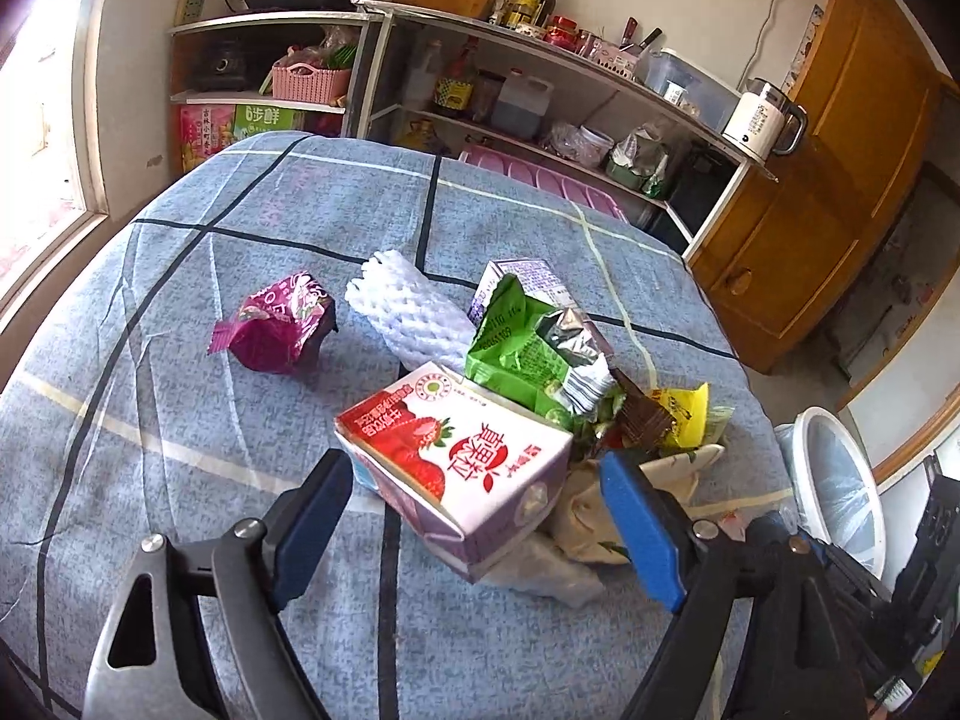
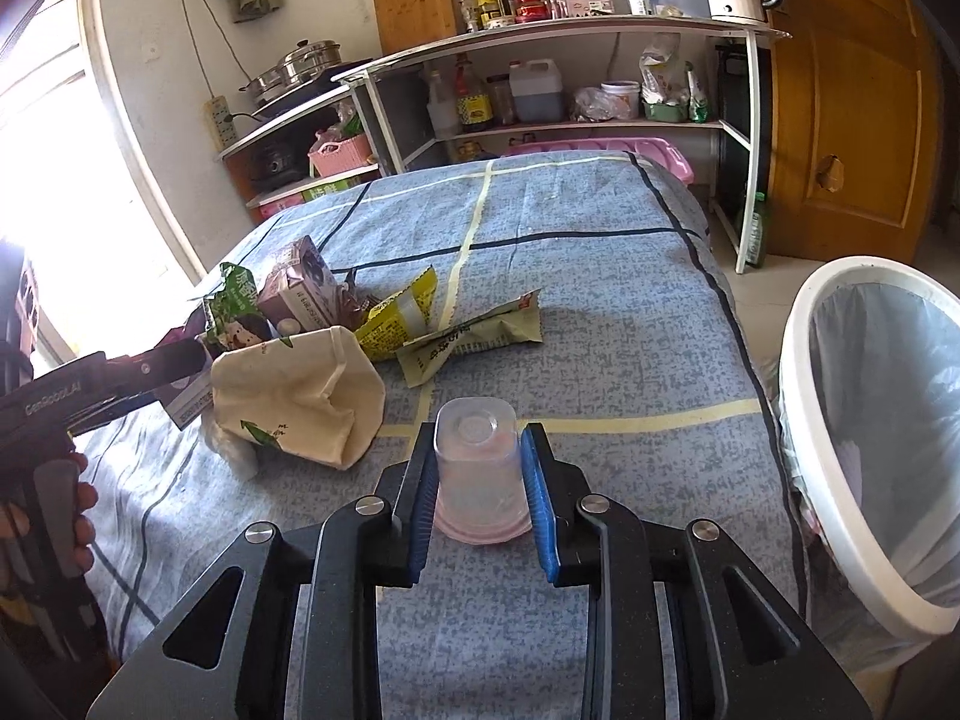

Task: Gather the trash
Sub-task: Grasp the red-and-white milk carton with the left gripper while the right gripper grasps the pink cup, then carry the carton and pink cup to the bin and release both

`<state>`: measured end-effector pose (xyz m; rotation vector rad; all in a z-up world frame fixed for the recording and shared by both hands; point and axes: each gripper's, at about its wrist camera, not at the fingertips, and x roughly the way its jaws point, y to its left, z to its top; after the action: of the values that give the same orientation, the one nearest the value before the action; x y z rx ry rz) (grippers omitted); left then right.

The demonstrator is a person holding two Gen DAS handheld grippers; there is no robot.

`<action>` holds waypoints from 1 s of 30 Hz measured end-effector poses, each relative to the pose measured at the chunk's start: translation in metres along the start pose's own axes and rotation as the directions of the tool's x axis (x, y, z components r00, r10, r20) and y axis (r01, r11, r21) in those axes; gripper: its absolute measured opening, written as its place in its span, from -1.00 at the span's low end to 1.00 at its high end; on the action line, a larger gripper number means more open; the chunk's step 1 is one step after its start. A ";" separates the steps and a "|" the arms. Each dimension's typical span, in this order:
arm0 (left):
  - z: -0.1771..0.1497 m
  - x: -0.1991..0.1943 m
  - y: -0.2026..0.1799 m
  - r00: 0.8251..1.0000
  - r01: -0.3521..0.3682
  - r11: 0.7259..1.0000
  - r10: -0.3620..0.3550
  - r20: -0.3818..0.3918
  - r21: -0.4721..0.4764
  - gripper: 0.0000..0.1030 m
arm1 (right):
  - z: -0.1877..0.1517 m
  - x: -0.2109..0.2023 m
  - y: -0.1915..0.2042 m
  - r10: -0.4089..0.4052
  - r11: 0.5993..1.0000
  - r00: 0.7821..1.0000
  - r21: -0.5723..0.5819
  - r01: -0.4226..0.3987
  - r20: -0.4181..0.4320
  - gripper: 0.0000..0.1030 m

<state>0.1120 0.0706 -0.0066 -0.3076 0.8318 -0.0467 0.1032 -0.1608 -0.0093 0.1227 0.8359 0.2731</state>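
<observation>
1. Fingers of the right gripper (image 2: 477, 483), lined with blue pads, press on both sides of an upturned clear plastic cup (image 2: 477, 474), which stands rim-down on the blue checked cloth (image 2: 600, 312) covering the table, near its right edge.
2. Left gripper (image 1: 474, 516) has its blue-padded fingers (image 1: 639, 525) spread wide, one on each side of a white and red strawberry milk carton (image 1: 456, 462); the pads stand clear of it and nothing is gripped.
3. That carton lies tilted over a crumpled cream paper bag (image 2: 300, 396) and a scrap of clear film, in the middle of the table.
4. Behind it sit a torn green foil snack bag (image 1: 528, 348), a purple drink carton (image 1: 522, 279), a yellow wrapper (image 1: 684, 411) and a white foam fruit net (image 1: 408, 312).
5. A crumpled magenta wrapper (image 1: 276, 324) lies apart, toward the table's left edge.
6. A flat olive-green sachet (image 2: 474, 336) lies near the table's middle in the right wrist view.
7. A white round bin lined with a clear bag (image 2: 870, 438) stands just beside the table's right edge.
8. A person's hand (image 2: 60, 516) holds the left gripper's handle.
</observation>
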 end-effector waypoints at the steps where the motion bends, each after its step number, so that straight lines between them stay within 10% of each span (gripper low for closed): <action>1: 0.000 0.005 0.001 1.000 -0.017 1.000 0.017 -0.017 -0.014 0.67 | -0.001 -0.001 0.000 0.000 1.000 1.000 0.000 0.000 0.000 -0.45; 15: -0.021 -0.019 0.070 0.988 -0.153 0.981 0.151 -0.020 -0.122 0.67 | -0.002 -0.007 0.007 0.041 0.999 0.999 -0.002 -0.041 0.010 -0.45; 24: -0.008 0.002 0.058 0.979 -0.204 0.978 0.203 -0.025 -0.035 0.66 | -0.001 -0.006 0.002 0.028 1.000 1.000 0.013 -0.028 0.006 -0.45; 30: -0.006 0.005 0.051 0.979 -0.199 0.980 0.200 -0.030 0.012 0.19 | 0.000 -0.008 -0.003 0.031 0.999 0.999 0.024 -0.031 0.011 -0.45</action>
<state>0.1071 0.1171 -0.0289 -0.2138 0.8900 0.1325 0.0987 -0.1659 -0.0047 0.1598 0.8271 0.2917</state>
